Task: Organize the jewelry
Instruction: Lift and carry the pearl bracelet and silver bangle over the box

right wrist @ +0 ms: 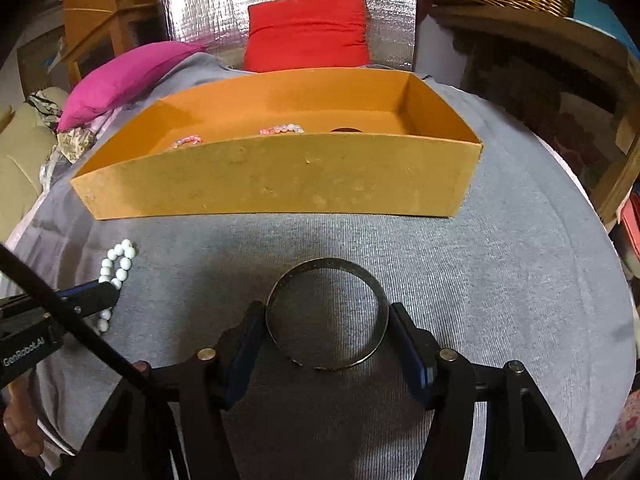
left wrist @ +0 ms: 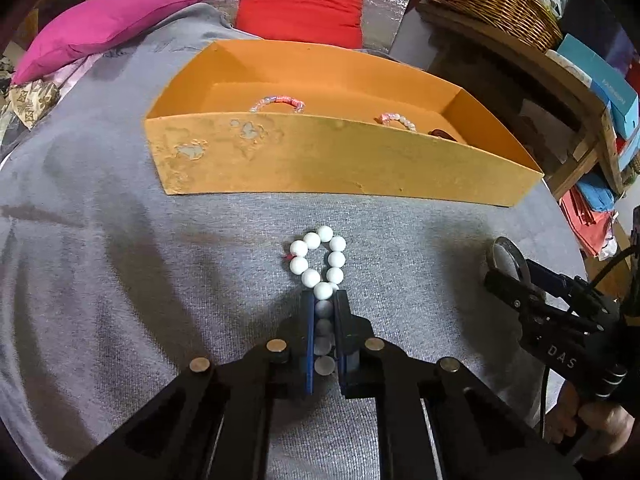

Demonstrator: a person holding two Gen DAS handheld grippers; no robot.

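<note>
A bracelet of white beads [left wrist: 320,256] lies on the grey cloth [left wrist: 120,280] in front of an orange box [left wrist: 320,160]. My left gripper [left wrist: 324,298] is shut on its near end, with several beads lined up between the fingers. From the right wrist view the same bracelet [right wrist: 120,260] and the left gripper [right wrist: 110,294] sit at the far left. My right gripper [right wrist: 326,312] is shut on a dark metal bangle [right wrist: 328,264], one pad against each side. The box [right wrist: 280,176] holds two pink beaded bracelets [right wrist: 282,129] [right wrist: 188,142] and a brown piece [right wrist: 346,130].
A red cushion [left wrist: 300,0] and a pink cushion [left wrist: 100,28] lie behind the box. A wooden shelf with a wicker basket [left wrist: 500,4] and boxes stands at the right. The cloth's edge falls away on the right [right wrist: 600,280]. A hand [left wrist: 600,424] holds the right gripper.
</note>
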